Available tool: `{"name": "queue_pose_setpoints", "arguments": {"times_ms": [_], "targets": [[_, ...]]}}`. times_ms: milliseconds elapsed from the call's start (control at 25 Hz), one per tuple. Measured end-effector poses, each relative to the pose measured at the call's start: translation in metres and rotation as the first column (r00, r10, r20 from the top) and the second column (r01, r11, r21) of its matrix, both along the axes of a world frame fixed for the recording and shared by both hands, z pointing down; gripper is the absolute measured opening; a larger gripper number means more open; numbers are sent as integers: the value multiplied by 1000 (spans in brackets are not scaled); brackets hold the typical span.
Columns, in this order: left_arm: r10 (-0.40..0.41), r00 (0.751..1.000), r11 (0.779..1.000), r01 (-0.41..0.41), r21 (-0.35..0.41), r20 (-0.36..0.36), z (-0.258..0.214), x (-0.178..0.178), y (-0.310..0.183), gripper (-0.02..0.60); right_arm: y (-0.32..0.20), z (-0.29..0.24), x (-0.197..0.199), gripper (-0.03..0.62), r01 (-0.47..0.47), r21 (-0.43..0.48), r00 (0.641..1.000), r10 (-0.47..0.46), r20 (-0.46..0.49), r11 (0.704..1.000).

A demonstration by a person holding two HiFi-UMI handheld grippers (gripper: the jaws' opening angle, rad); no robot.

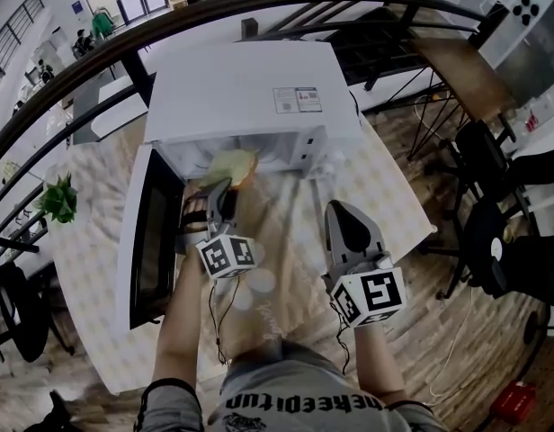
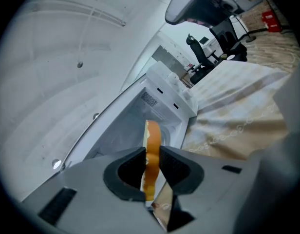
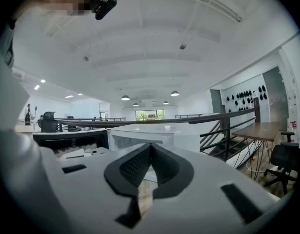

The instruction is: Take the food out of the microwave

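The white microwave (image 1: pixel 241 88) stands on the table with its door (image 1: pixel 151 241) swung open to the left. My left gripper (image 1: pixel 218 192) is at the mouth of the cavity, shut on the food (image 1: pixel 230 166), a flat pale slice with an orange-brown edge. In the left gripper view the food (image 2: pixel 152 145) stands edge-on, pinched between the two pads, with the microwave (image 2: pixel 164 89) cavity behind it. My right gripper (image 1: pixel 346 216) hovers to the right of the oven front, above the table, shut and empty. In the right gripper view its tips (image 3: pixel 151 147) meet, facing the microwave (image 3: pixel 155 133).
A patterned cloth (image 1: pixel 286 232) covers the table. A small green plant (image 1: pixel 59 199) sits off the left side. A dark curved railing (image 1: pixel 259 3) runs behind the microwave. Black chairs (image 1: pixel 493 151) and a wooden desk stand on the right.
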State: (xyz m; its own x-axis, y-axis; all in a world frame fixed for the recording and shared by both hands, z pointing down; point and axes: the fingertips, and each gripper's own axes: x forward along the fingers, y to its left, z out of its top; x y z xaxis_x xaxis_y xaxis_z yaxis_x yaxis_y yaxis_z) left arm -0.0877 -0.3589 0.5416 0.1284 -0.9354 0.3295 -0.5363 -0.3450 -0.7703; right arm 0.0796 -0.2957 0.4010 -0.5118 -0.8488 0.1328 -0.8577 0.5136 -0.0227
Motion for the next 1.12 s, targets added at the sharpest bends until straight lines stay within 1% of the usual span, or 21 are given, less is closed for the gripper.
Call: {"name": "queue_pose_setpoints", "arguments": {"times_ms": [160, 320, 640, 880, 1120], "targets": [[-21, 998, 1000, 20, -14, -61, -5, -1, 13, 80, 4, -3, -2, 5, 8, 4, 1000, -8, 5, 1000], [-35, 994, 999, 35, -10, -106, -13, -1, 26, 80, 10, -2, -1, 5, 8, 4, 1000, -8, 13, 1000], [-44, 977, 999, 47, 7, -210, -37, 3, 51, 80, 21, -5, -5, 5, 21, 10, 1000, -21, 9, 1000], [-60, 958, 998, 65, 11, -281, -52, 2, 70, 80, 29, -10, -9, 5, 29, 19, 1000, -29, 8, 999], [-93, 926, 995, 104, 9, -365, -61, -4, 85, 80, 37, -13, -10, 5, 36, 26, 999, -37, 13, 999]]}}
